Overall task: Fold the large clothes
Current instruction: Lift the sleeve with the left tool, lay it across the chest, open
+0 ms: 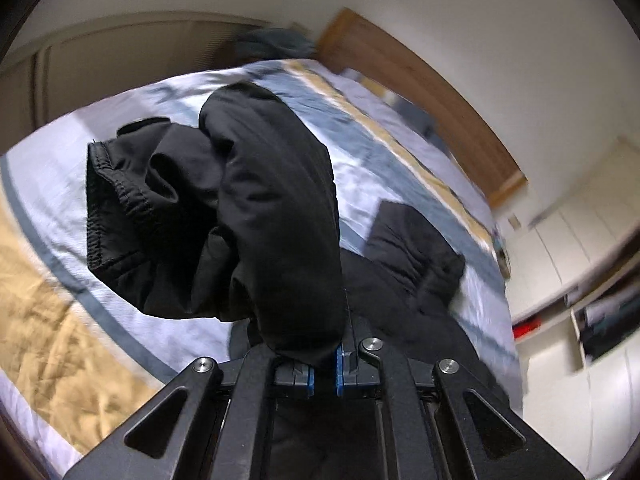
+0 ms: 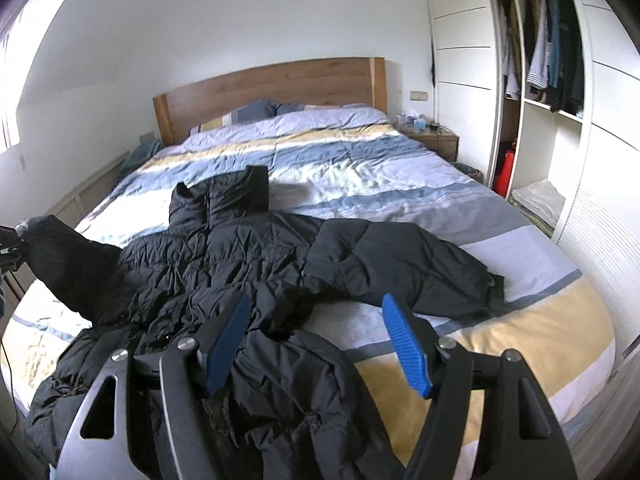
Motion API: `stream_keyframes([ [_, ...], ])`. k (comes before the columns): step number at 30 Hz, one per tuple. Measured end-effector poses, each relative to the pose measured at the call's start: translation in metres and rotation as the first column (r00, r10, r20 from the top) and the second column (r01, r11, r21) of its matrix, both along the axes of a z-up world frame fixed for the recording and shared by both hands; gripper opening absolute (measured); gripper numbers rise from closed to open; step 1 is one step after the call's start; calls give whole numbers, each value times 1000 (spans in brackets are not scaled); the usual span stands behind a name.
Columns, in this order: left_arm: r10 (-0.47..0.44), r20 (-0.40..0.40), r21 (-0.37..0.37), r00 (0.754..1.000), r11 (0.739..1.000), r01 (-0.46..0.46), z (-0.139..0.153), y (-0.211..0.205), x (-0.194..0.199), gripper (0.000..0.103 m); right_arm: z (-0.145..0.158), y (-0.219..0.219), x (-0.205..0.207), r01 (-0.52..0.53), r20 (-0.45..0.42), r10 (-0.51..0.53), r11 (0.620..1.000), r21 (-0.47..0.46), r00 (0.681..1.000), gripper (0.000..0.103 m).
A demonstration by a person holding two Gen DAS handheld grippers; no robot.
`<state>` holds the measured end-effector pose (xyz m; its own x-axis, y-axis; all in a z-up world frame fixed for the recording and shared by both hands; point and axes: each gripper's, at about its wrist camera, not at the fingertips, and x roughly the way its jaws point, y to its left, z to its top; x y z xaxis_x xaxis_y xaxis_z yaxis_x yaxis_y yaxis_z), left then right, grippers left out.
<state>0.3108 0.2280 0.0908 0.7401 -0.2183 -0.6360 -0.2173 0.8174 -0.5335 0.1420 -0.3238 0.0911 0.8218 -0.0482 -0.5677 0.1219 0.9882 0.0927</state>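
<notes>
A large black puffer jacket (image 2: pixel 240 264) lies spread on the bed, collar toward the headboard. Its right sleeve (image 2: pixel 404 264) stretches out flat across the duvet. My left gripper (image 1: pixel 325 372) is shut on the other sleeve (image 1: pixel 256 216), which bulges up in front of the lens with its elastic cuff (image 1: pixel 108 208) hanging open to the left. In the right wrist view that lifted sleeve (image 2: pixel 68 264) rises at the far left, where the left gripper (image 2: pixel 8 248) shows at the frame edge. My right gripper (image 2: pixel 316 344) hovers open above the jacket's lower body, nothing between its blue pads (image 2: pixel 404 344).
The bed's striped blue, white and yellow duvet (image 2: pixel 340 164) fills both views, with a wooden headboard (image 2: pixel 276 84) behind. A nightstand (image 2: pixel 432 136) with small items stands at the right. An open white wardrobe (image 2: pixel 540 80) with hanging clothes lines the right wall.
</notes>
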Motion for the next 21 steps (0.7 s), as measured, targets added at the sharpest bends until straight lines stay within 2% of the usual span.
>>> stream_keyframes([
  [5,-93,-15,41,996,995,94,3,-50,-3,6,6,-17,-25,19,27,-19,1000,17,999,67],
  [12,-217,-102,108,971,968,227,-18,-121,-8,6,7,-40,-55,50,42,-51,998,46,998,67],
  [16,-279,-176,174,944,935,309,-40,-154,-14,6,6,-51,-70,69,44,-72,996,58,996,67],
  [21,-317,-268,283,910,876,389,-73,-183,-26,7,2,-60,-77,86,39,-89,994,65,995,67],
])
